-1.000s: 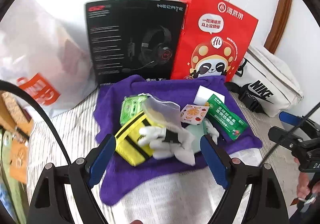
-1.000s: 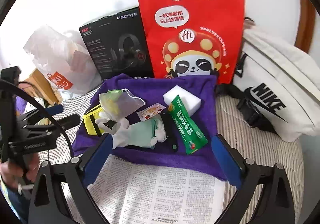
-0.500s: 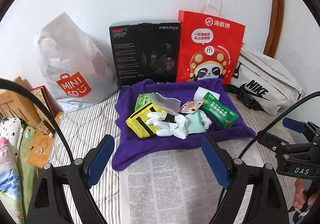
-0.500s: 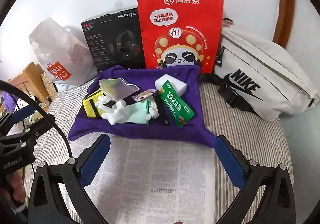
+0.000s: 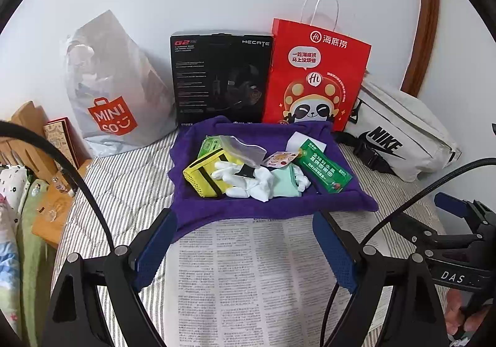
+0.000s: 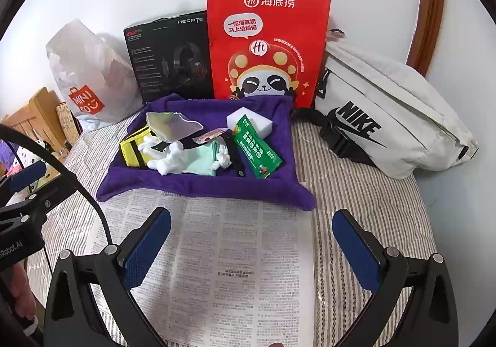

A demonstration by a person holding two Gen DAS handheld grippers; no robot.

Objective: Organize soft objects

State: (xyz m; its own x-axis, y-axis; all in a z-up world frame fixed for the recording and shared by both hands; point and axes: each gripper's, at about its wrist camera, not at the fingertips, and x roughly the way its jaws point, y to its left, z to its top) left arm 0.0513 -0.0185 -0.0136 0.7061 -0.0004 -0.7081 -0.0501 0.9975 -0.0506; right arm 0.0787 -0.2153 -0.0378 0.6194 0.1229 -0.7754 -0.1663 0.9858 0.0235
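A striped bed cover carries everything, with a white wall behind. Along the back stand a translucent Miniso bag, a black headset box and a red paper bag with a panda print; a white Nike waist bag lies to the right of the red bag. A sheet of newspaper is spread in front, its far edge tucked under a purple towel. On the towel sits the heap of soft things: a yellow mesh pouch at the left, white gloves lying over a mint-green cloth, a clear plastic bag on top, a white sponge block toward the back and a green sachet slanting at the right, touching the sponge. The left claw hangs over the newspaper with its blue pads spread wide and nothing between them. The right claw is likewise wide open and empty above the newspaper, near the towel's front edge
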